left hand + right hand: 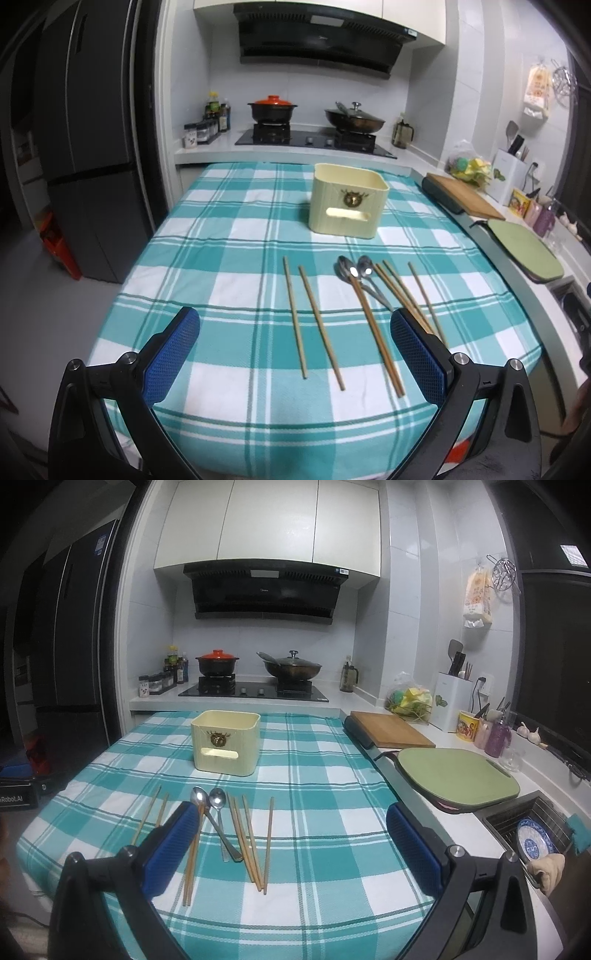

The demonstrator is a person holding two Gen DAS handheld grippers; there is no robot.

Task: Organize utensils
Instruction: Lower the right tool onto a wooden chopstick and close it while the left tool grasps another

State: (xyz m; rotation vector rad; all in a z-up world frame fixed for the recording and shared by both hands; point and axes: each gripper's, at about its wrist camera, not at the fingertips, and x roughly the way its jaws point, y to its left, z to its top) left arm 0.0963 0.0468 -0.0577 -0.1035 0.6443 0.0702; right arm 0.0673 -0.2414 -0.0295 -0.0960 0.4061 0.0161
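Observation:
Several wooden chopsticks (317,325) and two metal spoons (352,275) lie on a teal checked tablecloth (229,258). A cream utensil box (347,199) stands upright behind them, open at the top. My left gripper (295,350) is open and empty, held above the near ends of the chopsticks. In the right wrist view the chopsticks (251,842), spoons (212,801) and box (225,744) show left of centre. My right gripper (291,845) is open and empty, to the right of the utensils.
A stove with a red-lidded pot (273,109) and a wok (354,118) stands behind the table. On the right counter lie a wooden board (391,729) and a green board (458,775). A sink with a blue plate (532,840) is at the right. A fridge (88,147) stands left.

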